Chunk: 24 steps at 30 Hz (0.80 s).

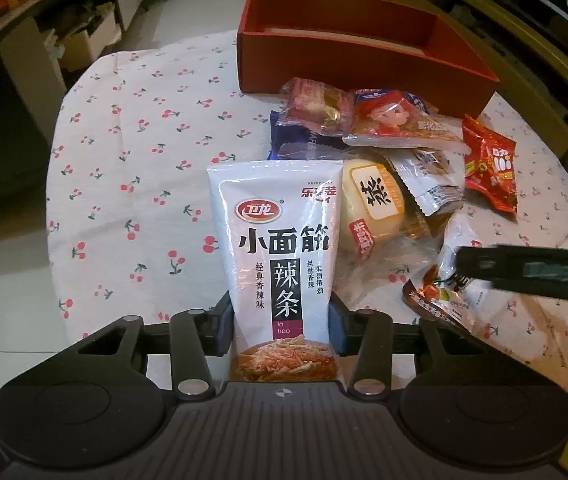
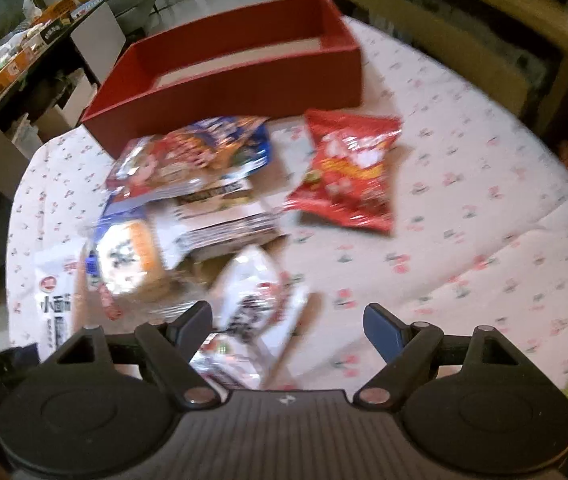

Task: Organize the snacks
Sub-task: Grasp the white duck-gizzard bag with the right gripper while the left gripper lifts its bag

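On the cherry-print worktop, a heap of snack packets lies just in front of the red box, with a red chip bag a little apart to its right. The box shows only bare floor inside. The left claw is clamped on a white spicy-strip pouch. The right claw stands wide apart over a white packet, its pads not pressing it.
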Tool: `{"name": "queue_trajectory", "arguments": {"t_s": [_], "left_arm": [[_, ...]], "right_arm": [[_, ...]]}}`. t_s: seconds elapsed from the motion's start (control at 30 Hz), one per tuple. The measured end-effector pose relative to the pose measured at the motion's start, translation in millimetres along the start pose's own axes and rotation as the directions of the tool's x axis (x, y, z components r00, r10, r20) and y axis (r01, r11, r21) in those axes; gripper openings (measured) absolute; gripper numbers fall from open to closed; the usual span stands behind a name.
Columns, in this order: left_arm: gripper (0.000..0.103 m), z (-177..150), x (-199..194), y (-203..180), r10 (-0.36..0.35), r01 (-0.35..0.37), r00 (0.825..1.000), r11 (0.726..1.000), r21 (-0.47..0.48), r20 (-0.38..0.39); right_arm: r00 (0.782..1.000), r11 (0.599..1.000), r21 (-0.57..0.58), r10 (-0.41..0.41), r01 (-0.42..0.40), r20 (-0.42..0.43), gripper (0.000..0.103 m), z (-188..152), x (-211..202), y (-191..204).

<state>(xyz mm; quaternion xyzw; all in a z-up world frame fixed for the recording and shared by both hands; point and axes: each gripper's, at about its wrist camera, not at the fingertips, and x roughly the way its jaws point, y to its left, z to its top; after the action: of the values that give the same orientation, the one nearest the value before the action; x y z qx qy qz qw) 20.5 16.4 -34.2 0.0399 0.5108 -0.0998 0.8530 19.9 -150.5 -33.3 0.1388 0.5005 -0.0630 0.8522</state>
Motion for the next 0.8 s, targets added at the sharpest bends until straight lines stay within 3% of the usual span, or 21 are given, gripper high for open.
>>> {"name": "queue_trajectory", "arguments": {"t_s": [0.13, 0.2, 0.23, 0.27, 0.3, 0.47, 0.57, 0.7, 0.8], "left_arm": [[0.053, -1.1, 4.5, 5.2, -0.010, 0.010, 1.000, 1.000, -0.025, -0.026], [0.053, -1.7, 5.4, 7.4, -0.018, 0.017, 0.999, 0.999, -0.037, -0.035], [0.053, -2.4, 4.9, 8.0, -0.020, 0.018, 0.999, 0.999, -0.038, -0.036], [0.053, -2.3, 4.6, 7.8, -0.021, 0.020, 0.999, 0.999, -0.039, -0.036], [0.053, -2.0, 4.2, 7.5, -0.024, 0.023, 0.999, 0.999, -0.040, -0.036], [0.053, -2.3, 1.5, 3.0, -0.039, 0.038, 0.999, 0.999, -0.030, -0.034], [0.053, -3.7, 2.3, 0.7, -0.041, 0.040, 0.998, 0.999, -0.023, -0.040], [0.054, -5.2, 2.6, 0.3, -0.038, 0.038, 0.998, 0.999, -0.019, -0.041], [0.056, -5.0, 2.3, 1.5, -0.039, 0.038, 0.998, 0.999, -0.027, -0.039]], "right_arm": [[0.999, 0.998, -0.055, -0.041, 0.040, -0.023, 0.093, -4.3, 22.9, 19.5], [0.997, 0.990, -0.115, -0.075, 0.076, 0.012, 0.086, -4.7, 25.2, 25.4], [0.998, 0.990, -0.123, -0.065, 0.066, 0.012, 0.078, -4.2, 24.7, 23.4], [0.998, 0.990, -0.125, -0.063, 0.064, 0.011, 0.061, -3.5, 22.1, 19.8], [0.998, 0.988, -0.139, -0.065, 0.066, 0.009, 0.054, -3.1, 18.8, 15.6], [0.998, 0.983, -0.180, -0.038, 0.028, -0.051, 0.040, -5.1, 3.8, -16.5], [0.994, 0.972, -0.235, -0.038, 0.013, -0.099, 0.040, -8.5, -4.2, -29.3], [0.993, 0.977, -0.206, -0.069, 0.048, -0.096, 0.041, -7.6, -9.8, -46.6], [0.996, 0.990, -0.138, -0.050, 0.039, -0.080, 0.065, -2.3, -14.7, -53.0]]}}
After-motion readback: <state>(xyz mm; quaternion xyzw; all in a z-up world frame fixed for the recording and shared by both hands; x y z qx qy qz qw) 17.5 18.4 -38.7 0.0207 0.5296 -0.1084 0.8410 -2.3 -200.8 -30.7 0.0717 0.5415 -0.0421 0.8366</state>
